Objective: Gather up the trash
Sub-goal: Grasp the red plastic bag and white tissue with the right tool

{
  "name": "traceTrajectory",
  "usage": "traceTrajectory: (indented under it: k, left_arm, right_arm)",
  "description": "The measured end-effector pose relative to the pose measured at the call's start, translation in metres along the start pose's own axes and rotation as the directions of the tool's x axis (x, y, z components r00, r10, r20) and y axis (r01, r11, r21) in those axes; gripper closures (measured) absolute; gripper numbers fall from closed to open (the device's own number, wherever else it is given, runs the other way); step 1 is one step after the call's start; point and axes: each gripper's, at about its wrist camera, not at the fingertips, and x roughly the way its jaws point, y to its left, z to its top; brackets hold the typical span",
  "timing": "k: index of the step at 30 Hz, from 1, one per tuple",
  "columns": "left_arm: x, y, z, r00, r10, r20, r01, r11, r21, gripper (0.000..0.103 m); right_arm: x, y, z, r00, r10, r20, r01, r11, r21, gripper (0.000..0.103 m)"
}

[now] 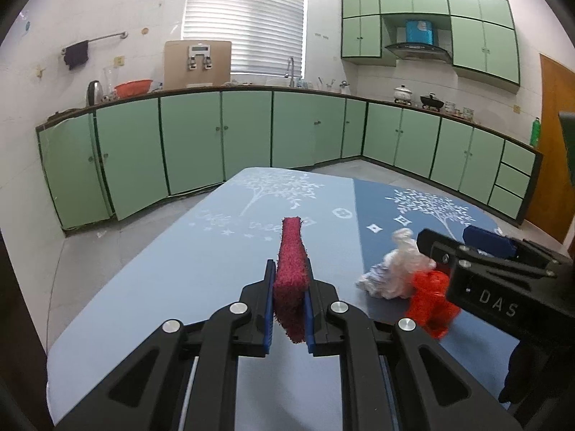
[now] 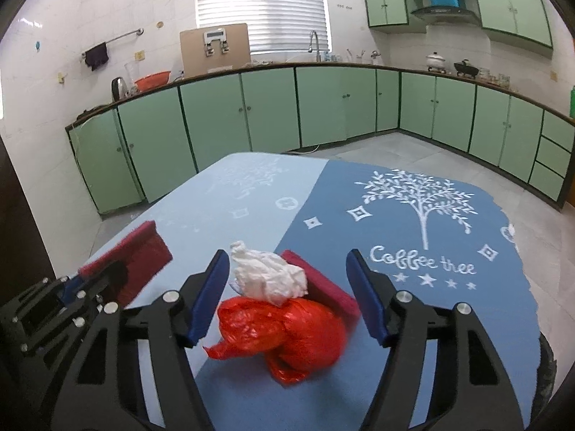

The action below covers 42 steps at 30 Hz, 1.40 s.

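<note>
Trash in a small heap on the blue-clothed bench [image 2: 413,323]: red plastic bag [image 2: 287,334] nearest, crumpled white tissue [image 2: 267,276] touching its far side, a crimson scrub pad [image 2: 323,287] lying just behind. Right gripper [image 2: 289,292] straddling the heap, jaws apart, pads clear of bag and tissue. Left gripper [image 1: 289,300] nearly closed, clamped on a second crimson scouring pad [image 1: 291,269] held upright on edge.
</note>
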Motion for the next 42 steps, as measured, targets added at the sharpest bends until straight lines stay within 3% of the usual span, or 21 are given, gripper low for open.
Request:
traceTrajectory:
  k: [4,6,9,14,24,34,35,38,42]
  left_arm:
    - [0.001,0.0,-0.001,1.0,0.005,-0.008,-0.005,1.0,-0.008,0.09]
    - [0.001,-0.003,-0.001,1.0,0.001,-0.01,-0.001,1.0,-0.003,0.09]
    - [-0.001,-0.007,-0.001,1.0,-0.007,-0.008,0.007,1.0,-0.001,0.09]
    - [-0.007,-0.013,0.005,1.0,-0.024,0.006,0.024,1.0,0.002,0.09]
    - [-0.021,-0.033,0.013,0.996,-0.078,0.038,0.077,0.997,0.025,0.09]
    - [-0.018,-0.031,0.004,0.997,-0.073,0.009,0.073,0.997,0.029,0.09]
    - [-0.017,-0.03,0.003,0.997,-0.071,0.007,0.071,0.997,0.028,0.09]
    - [-0.015,-0.028,0.002,0.998,-0.068,0.001,0.068,0.997,0.024,0.09]
    - [-0.012,-0.027,-0.002,0.998,-0.063,-0.007,0.064,0.997,0.033,0.09]
  right_arm:
    - [0.013,0.003,-0.004,0.999,0.015,-0.046,-0.015,1.0,-0.003,0.053]
    - [0.014,0.004,-0.005,0.997,0.037,-0.064,-0.038,0.999,-0.009,0.077]
    - [0.007,0.005,-0.004,0.997,0.063,-0.048,-0.064,0.997,-0.029,0.097]
    - [-0.013,-0.002,0.007,0.996,0.091,0.004,-0.091,0.996,-0.011,0.101]
    - [-0.05,-0.031,0.01,0.996,0.066,0.054,-0.067,0.998,0.021,0.101]
    - [-0.041,-0.043,-0.009,0.999,0.036,-0.01,-0.036,0.998,0.047,0.096]
    - [-0.04,-0.044,-0.01,0.999,0.039,-0.014,-0.038,0.998,0.052,0.089]
    - [-0.035,-0.041,-0.013,0.998,0.049,-0.027,-0.047,0.997,0.058,0.055]
    - [-0.025,-0.03,-0.019,0.997,0.062,-0.051,-0.06,0.997,0.042,0.051]
